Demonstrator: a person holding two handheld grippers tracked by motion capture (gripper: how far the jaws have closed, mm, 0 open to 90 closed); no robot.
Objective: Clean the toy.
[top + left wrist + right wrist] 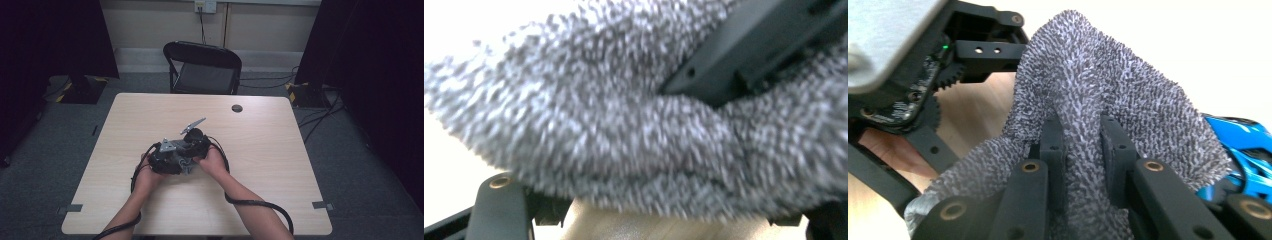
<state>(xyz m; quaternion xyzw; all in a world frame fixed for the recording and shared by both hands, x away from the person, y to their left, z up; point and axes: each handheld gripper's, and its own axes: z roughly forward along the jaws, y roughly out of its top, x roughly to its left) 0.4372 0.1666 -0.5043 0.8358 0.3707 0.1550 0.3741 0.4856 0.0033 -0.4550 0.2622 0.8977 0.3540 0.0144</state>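
My right gripper (pixel 1082 145) jaws pinch grey nubby cloth (pixel 1088 90) at frame centre, left gripper (pixel 948 65) upper left holds the cloth too, blue toy (pixel 1248 150) right edge, no readable writing.

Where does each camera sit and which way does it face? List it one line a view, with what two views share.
High view: above the person's side, looking forward and down on the table; both forearms, left gripper, right gripper.
Left gripper view: on the left gripper, close against the grey cloth.
Right gripper view: on the right gripper, along its jaws shut on the grey cloth; blue object behind.
Shared: both gripper views show the cloth.
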